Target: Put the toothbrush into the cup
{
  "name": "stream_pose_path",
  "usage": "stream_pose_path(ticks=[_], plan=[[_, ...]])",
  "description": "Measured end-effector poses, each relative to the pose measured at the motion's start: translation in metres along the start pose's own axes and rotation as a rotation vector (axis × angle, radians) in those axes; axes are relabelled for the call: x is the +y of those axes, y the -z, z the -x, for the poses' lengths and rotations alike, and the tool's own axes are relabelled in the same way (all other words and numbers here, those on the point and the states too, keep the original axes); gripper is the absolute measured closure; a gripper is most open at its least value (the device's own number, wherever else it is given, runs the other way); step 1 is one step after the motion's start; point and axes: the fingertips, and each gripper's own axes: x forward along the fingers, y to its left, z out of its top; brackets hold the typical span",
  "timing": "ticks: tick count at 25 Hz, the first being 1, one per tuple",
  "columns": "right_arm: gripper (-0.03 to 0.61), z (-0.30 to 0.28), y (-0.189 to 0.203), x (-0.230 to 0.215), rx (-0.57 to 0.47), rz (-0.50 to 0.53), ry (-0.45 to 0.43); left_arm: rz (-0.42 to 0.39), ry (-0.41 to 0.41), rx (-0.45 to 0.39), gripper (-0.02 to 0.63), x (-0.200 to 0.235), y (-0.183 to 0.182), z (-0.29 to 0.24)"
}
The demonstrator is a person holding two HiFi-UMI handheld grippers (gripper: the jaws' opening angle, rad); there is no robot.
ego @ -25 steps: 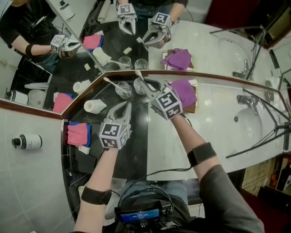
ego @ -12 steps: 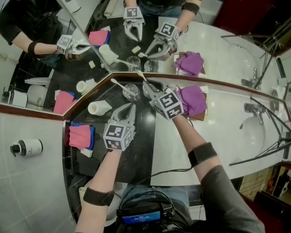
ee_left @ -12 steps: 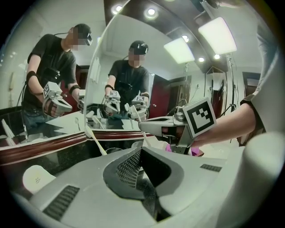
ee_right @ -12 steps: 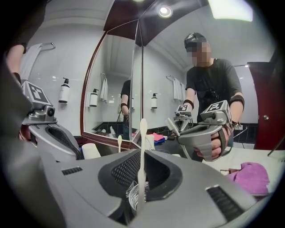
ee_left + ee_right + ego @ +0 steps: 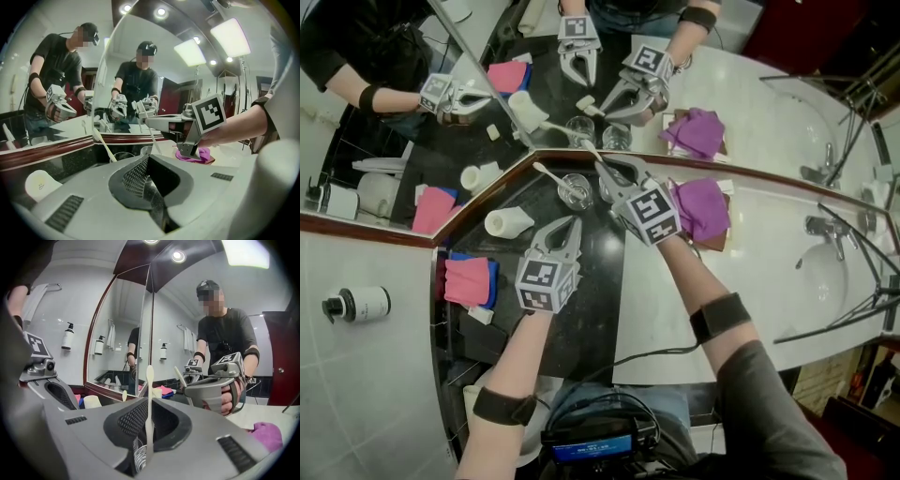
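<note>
White toothbrush (image 5: 149, 404) is standing upright in the right gripper (image 5: 607, 174) — jaws just tightening on it — above the cup (image 5: 137, 456), apparently for a straight drop; left gripper (image 5: 566, 225) (jaws together, empty) is idling aside.

The toothbrush (image 5: 149, 401) is cream. A clear glass cup (image 5: 575, 190) stands on the glossy black countertop (image 5: 586, 314). Right of centre lies a magenta cloth (image 5: 703, 208), and at the left a pink cloth (image 5: 464, 278). The grey left gripper (image 5: 565, 225) and right gripper (image 5: 605, 171) carry black-and-white square markers.
</note>
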Motion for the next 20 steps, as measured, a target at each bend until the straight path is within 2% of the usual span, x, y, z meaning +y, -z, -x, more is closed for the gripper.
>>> stream_pose_path(ticks=[12,20], plan=[[0.537,-0.006,0.015,0.003,0.032,-0.011,0.013,0.011,-0.013,0.004,0.609,0.010,0.008,0.009],[0.537,-0.005,0.044,0.000,0.102,-0.030,0.040,0.018,-0.018,0.013,0.609,0.014,0.017,0.012]])
